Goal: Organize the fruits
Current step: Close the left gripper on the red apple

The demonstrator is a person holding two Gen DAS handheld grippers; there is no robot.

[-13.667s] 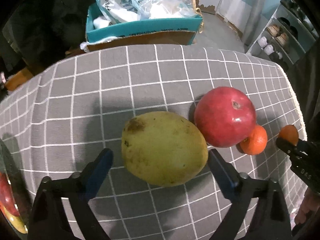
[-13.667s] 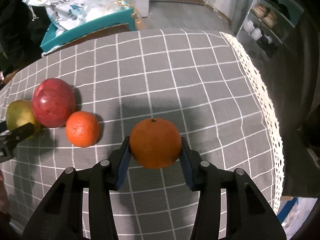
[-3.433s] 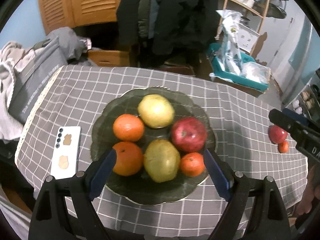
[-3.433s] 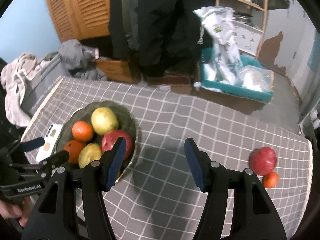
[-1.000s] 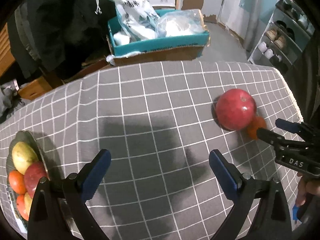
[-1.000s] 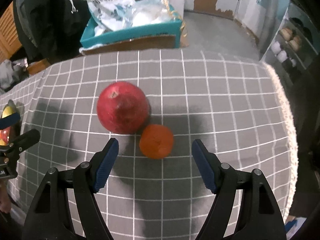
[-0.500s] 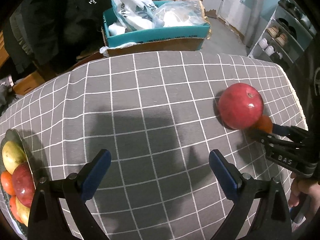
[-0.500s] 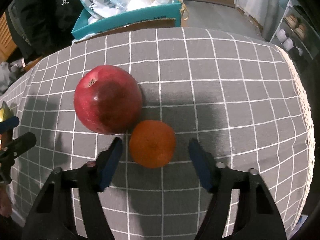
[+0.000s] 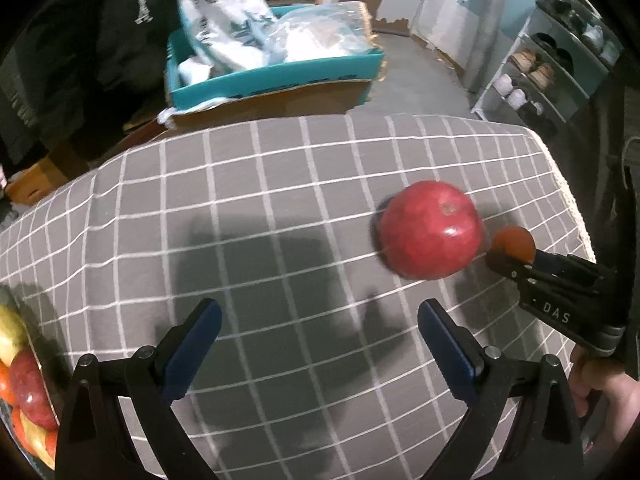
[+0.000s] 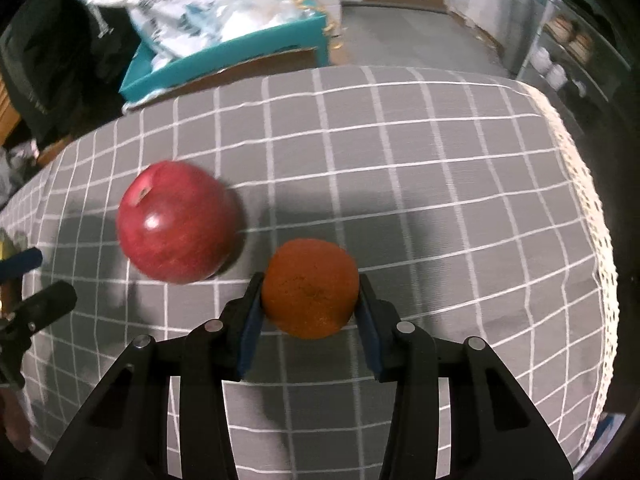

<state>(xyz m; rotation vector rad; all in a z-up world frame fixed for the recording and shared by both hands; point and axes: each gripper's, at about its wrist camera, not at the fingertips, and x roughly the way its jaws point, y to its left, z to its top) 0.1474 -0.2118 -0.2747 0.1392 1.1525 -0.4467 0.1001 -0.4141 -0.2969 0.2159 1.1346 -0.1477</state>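
While the red apple [image 10: 178, 222] sits beside, right tongs [image 10: 310, 324] clamp the tangerine [image 10: 311, 288].

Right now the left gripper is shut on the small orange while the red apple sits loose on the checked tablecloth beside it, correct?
Wrong gripper. The right wrist view shows the right gripper shut on the small orange; the left gripper is open and empty. The red apple does sit loose on the checked tablecloth beside it.

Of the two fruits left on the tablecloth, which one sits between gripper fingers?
The small orange, between the right gripper fingers; the red apple lies free beside it.
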